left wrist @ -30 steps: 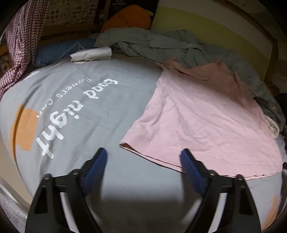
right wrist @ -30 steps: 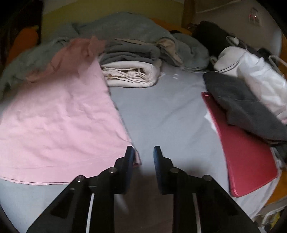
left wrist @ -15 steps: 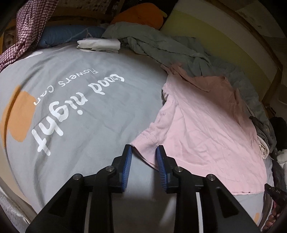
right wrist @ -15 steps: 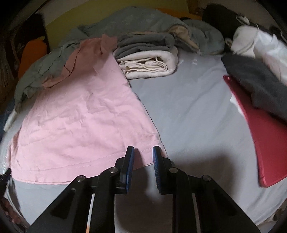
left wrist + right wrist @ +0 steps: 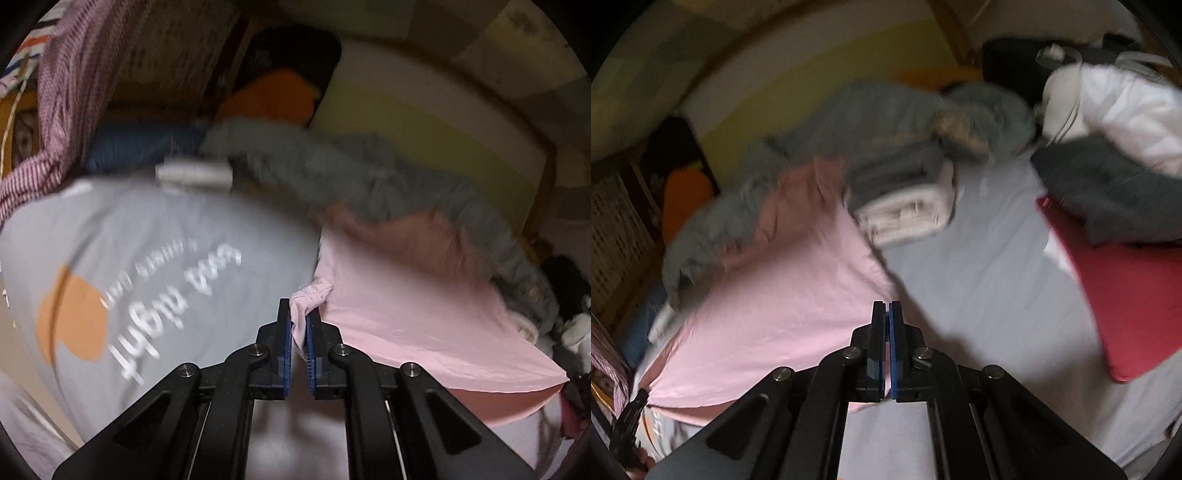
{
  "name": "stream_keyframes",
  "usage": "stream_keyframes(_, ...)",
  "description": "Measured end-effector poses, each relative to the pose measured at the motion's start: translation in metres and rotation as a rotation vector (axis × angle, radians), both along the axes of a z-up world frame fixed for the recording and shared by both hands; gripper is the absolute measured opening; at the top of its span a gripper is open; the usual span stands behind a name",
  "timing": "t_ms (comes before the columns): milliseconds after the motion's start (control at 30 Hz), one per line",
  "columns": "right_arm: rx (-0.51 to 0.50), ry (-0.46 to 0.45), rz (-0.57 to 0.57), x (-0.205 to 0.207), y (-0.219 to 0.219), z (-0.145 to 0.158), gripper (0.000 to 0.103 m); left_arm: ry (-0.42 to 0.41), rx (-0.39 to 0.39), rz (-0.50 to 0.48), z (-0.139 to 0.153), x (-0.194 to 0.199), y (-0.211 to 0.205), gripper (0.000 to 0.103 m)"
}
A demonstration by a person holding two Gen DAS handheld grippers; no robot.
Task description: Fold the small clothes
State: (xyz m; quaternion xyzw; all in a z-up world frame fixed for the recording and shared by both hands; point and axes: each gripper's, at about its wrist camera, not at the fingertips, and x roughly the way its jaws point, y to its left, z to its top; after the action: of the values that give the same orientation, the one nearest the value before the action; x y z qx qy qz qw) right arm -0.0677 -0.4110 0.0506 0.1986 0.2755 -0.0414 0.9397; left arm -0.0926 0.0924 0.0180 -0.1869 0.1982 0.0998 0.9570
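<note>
A pink garment (image 5: 406, 314) lies spread on the grey bed cover (image 5: 166, 240), its far end resting on crumpled grey clothes. My left gripper (image 5: 298, 314) is closing tight on the garment's near left hem corner, which bunches up between the blue pads and is lifted off the bed. In the right wrist view, my right gripper (image 5: 886, 306) has its jaws pressed together on the near right corner of the pink garment (image 5: 775, 295). The near hem hangs raised between the two grippers, casting a shadow on the bed.
Crumpled grey clothes (image 5: 332, 166) and a small folded white cloth (image 5: 195, 175) lie at the back. A folded grey and cream stack (image 5: 905, 210) sits right of the pink garment. A red flat thing (image 5: 1126, 295), dark grey garment (image 5: 1115, 184) and white bag (image 5: 1126, 110) fill the right side.
Both grippers closed on the near hem corners of the pink garment and rose, lifting the hem off the bed. The left jaws went from wide open to shut.
</note>
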Motion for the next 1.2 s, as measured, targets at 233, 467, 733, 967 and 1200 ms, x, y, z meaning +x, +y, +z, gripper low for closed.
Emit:
stream_keyframes(233,-0.003,-0.031,-0.090,-0.048,-0.015,0.002,0.000,0.024,-0.002,0.127,0.014,-0.012,0.037,0.006)
stream_keyframes(467,0.049,0.087,0.076,-0.021,0.017,-0.023,0.011,0.134,-0.016,0.160,-0.008,0.006,0.041,0.006)
stream_keyframes(733,0.070,0.249,0.195,-0.005,0.059,-0.073,0.036,0.116,0.003,0.153,-0.006,0.000,0.037,0.006)
stream_keyframes(967,0.063,0.260,0.209,-0.018,0.066,-0.084,0.003,0.109,0.037,0.155,-0.003,-0.002,0.032,0.006)
stream_keyframes(1200,0.116,0.099,0.013,-0.047,0.007,-0.045,0.003,0.044,0.033,0.088,0.016,-0.013,0.018,0.006)
